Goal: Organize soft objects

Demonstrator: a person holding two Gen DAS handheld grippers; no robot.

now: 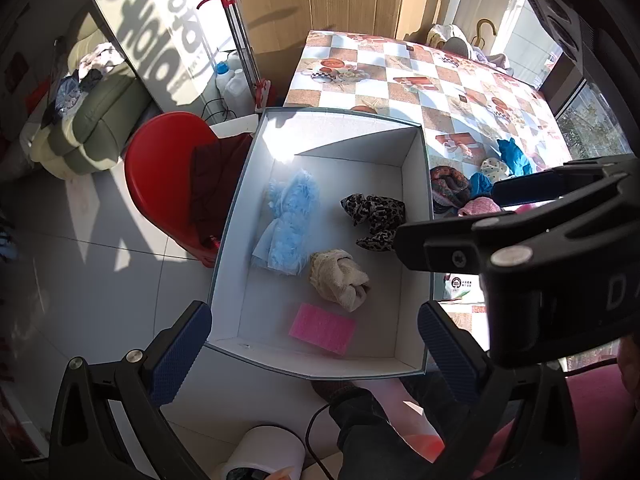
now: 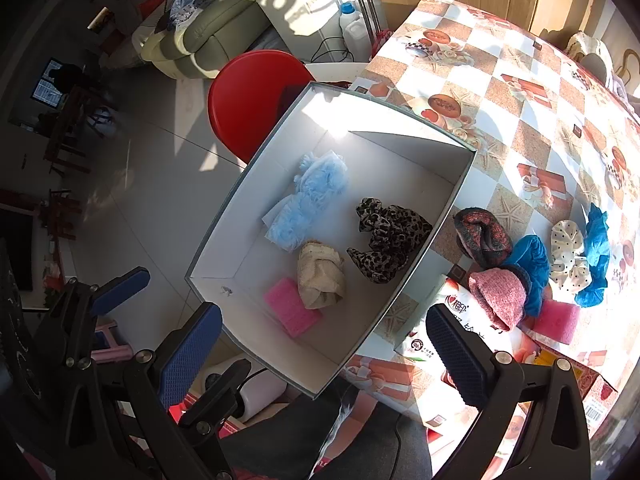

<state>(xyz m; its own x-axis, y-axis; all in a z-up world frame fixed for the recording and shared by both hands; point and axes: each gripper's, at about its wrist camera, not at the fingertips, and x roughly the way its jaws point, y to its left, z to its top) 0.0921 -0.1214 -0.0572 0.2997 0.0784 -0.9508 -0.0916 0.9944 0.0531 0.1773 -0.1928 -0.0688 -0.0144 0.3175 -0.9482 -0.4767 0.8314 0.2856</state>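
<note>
The white box (image 2: pixel 420 248) sat at the table (image 2: pixel 520 92) edge, holding a blue fluffy cloth (image 2: pixel 308 200), leopard scrunchie (image 2: pixel 384 236), beige cloth (image 2: pixel 320 276) and pink sponge (image 2: pixel 292 306). Both the left gripper (image 1: pixel 316 344) and the right gripper (image 2: pixel 324 348) hung above, jaws apart and empty.

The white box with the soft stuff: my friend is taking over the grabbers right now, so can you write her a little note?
Left claw: open, holding nothing, hovering over the near edge of the white cardboard box.
Right claw: open, holding nothing, also hovering by the near edge.
Done, inside the box: fluffy light-blue cloth, leopard-print scrunchie, beige knotted towel, pink sponge.
Left, on the checked tablecloth right of the box: dark red-grey knit piece, pink knit piece, two blue fabric pieces, cream polka-dot scrunchie, second pink sponge.
</note>
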